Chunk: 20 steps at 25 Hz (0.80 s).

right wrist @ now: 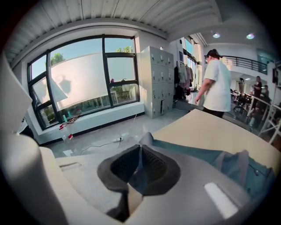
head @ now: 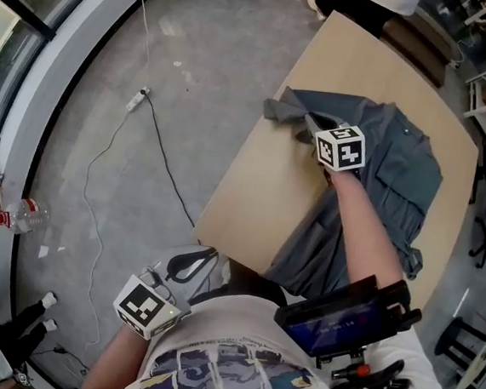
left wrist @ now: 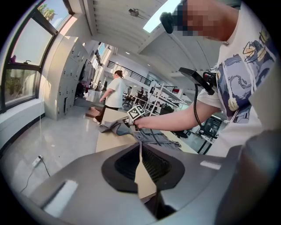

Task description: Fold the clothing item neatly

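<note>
Matt cloth on a smooth, pale tabletop
The shirt is soft blue-grey woven cloth, matt and creased; the table is pale, smooth, matt board; the floor is grey concrete with a dull sheen; the left gripper and right gripper have matt grey plastic shells with black ribbed pads

No word, number or brand can be read anywhere. In the head view, the red label on the clear plastic bottle at the left edge is too small to make out. The white marker cube above centre bears only black-and-white square patterns. The white T-shirt's blue print at the bottom is a drawing. The dark tablet screen at lower right is illegible.
</note>
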Available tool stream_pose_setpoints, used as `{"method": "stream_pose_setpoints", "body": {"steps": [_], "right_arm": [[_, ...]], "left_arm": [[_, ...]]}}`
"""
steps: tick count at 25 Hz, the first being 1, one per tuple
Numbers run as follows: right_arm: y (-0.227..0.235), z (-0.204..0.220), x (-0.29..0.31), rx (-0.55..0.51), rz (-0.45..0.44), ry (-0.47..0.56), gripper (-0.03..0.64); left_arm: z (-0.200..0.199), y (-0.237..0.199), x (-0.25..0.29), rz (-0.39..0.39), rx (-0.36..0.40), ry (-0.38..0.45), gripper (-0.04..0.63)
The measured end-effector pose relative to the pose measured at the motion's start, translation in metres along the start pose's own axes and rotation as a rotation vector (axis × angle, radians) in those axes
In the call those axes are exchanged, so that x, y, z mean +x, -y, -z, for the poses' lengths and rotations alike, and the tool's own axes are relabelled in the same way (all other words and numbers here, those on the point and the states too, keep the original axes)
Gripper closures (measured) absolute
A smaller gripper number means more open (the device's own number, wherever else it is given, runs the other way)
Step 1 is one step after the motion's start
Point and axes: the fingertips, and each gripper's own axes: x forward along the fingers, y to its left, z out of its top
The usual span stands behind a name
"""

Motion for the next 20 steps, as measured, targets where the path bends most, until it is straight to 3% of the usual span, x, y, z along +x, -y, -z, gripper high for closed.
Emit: {"method": "stream_pose_setpoints", "body": {"steps": [11,20], "right_arm": [[0.104,0.036,-0.089,0.163,0.199,0.075,0.597],[0.183,0.068,-0.175,0.269,0.370,0.144,0.597]], "left_arm": [[-0.008,0.022,0.046,0.169,0.075,-0.056,0.575],[-0.015,0.042,0.078,0.260,0.111,-0.111,0.575]]}}
